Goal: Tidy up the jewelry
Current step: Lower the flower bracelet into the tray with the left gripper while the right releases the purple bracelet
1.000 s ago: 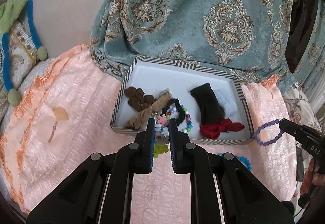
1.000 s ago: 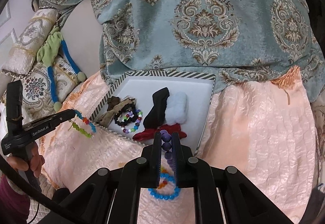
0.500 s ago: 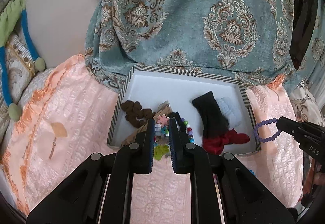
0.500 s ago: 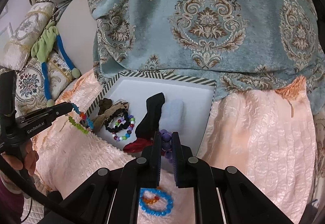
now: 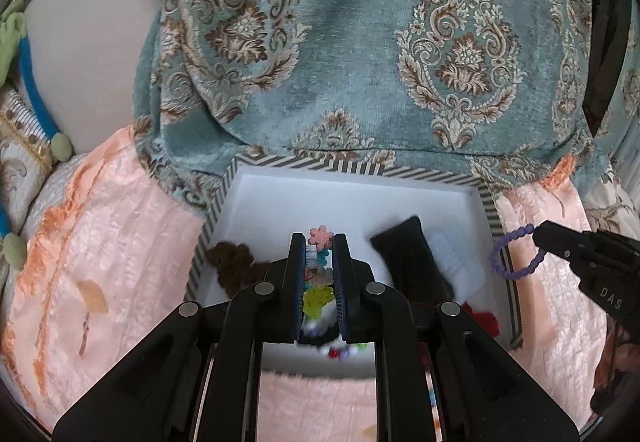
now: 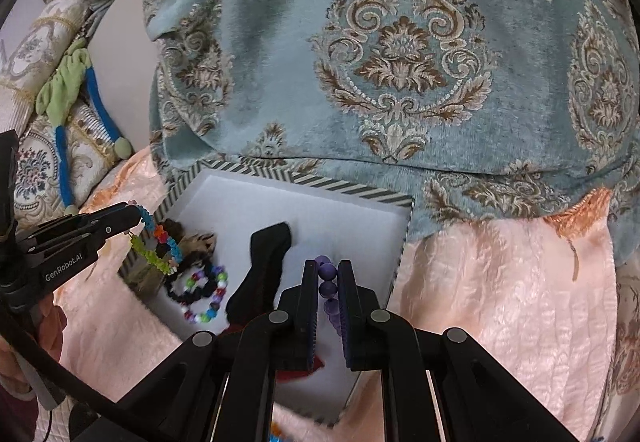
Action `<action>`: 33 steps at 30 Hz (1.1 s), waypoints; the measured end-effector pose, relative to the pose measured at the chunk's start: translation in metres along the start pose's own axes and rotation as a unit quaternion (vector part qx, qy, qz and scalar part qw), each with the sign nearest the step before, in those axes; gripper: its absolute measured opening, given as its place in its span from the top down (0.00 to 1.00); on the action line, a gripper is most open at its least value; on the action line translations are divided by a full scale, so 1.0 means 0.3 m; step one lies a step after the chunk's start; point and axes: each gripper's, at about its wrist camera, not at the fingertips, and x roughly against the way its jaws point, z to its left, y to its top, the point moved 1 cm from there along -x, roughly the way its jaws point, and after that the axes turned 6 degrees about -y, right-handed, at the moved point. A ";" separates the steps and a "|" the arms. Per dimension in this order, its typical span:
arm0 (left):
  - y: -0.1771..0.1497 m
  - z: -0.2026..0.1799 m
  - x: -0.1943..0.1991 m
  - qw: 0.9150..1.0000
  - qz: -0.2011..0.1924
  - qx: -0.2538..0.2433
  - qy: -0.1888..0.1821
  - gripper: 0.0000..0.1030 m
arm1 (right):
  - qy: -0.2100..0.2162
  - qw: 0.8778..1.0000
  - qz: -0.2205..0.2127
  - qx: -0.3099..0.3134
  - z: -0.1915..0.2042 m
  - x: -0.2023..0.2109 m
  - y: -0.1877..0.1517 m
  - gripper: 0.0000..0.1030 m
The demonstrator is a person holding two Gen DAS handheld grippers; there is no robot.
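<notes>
From the left wrist, the left gripper point(image 5: 320, 246) has its jaws pinched on a flower bracelet point(image 5: 319, 238), a loose string of small pink, white and green charms that dangles between the fingers above the tray point(image 5: 424, 173). It looks light and floppy, likely on elastic, so any bead run gives a hold, though the charms could snag on the hair ties below. The gripper points forward and a little down, hanging over the tray's near left part, just beside a brown scrunchie point(image 5: 234, 264). To the right, the right gripper point(image 5: 538, 234) holds a purple bracelet point(image 5: 516, 258) over the tray's right rim.

From the right wrist, the right gripper point(image 6: 329, 270) has its jaws pressed on the purple bracelet point(image 6: 328, 284), round smooth beads that may be slick and roll in the grip; pinching across two beads seems safest. It hovers over the tray point(image 6: 304, 179) near the right wall, beside a black band point(image 6: 264, 262). A rainbow bead bracelet point(image 6: 206, 298) lies in the tray. The left gripper point(image 6: 136, 215) reaches in from the left; whether its bracelet point(image 6: 158, 246) touches the things beneath, I cannot tell.
</notes>
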 end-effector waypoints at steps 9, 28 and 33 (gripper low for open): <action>0.100 -0.003 -0.153 1.000 0.001 0.020 -0.001 0.88 | 0.007 1.000 0.008 -0.019 -0.010 -0.146 0.069 0.92; 0.083 0.110 -0.355 0.998 0.039 0.053 0.024 0.88 | -0.045 0.997 0.046 -0.047 -0.105 -0.360 0.058 0.92; 0.049 0.134 -0.370 0.997 0.046 0.062 0.031 0.75 | -0.043 0.997 0.049 -0.042 -0.096 -0.354 0.048 0.84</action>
